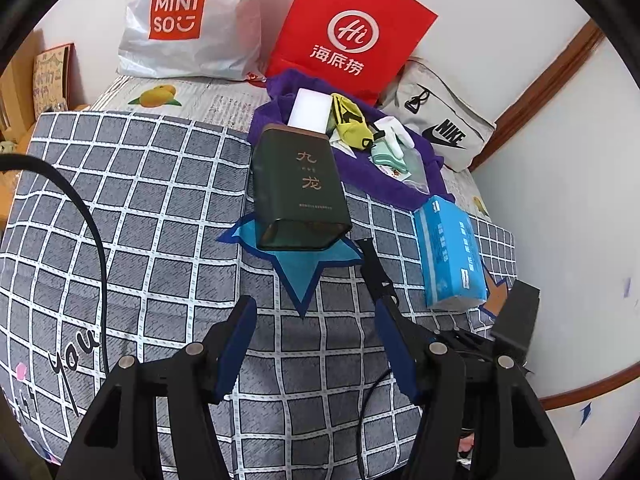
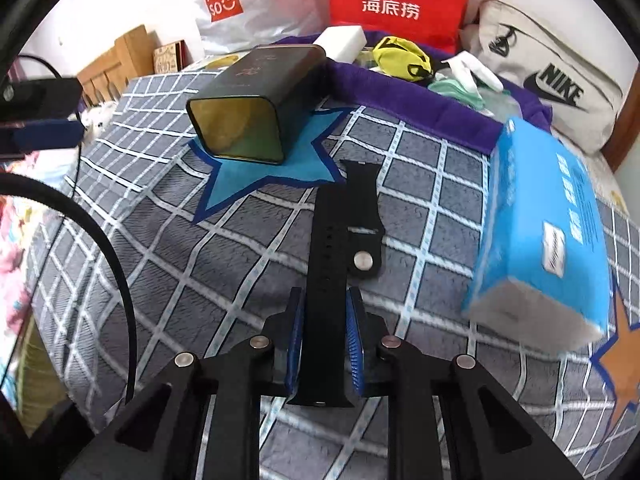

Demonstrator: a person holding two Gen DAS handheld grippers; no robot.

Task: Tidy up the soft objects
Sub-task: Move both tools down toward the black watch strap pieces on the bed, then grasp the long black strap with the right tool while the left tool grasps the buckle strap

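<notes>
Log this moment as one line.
right gripper: shut on black strap | left gripper: open, empty | open tin: on its side

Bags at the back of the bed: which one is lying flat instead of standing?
The grey Nike bag, slumped flat at the right. The white Miniso bag and the red paper bag both stand upright against the wall.

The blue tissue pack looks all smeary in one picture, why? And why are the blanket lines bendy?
In the right wrist view the tissue pack is smeared by motion blur, worst at its near white end; in the left wrist view the same pack looks sharp. In both views the fisheye lens curves the straight lines of the checked blanket, most near the round dark edges.
</notes>
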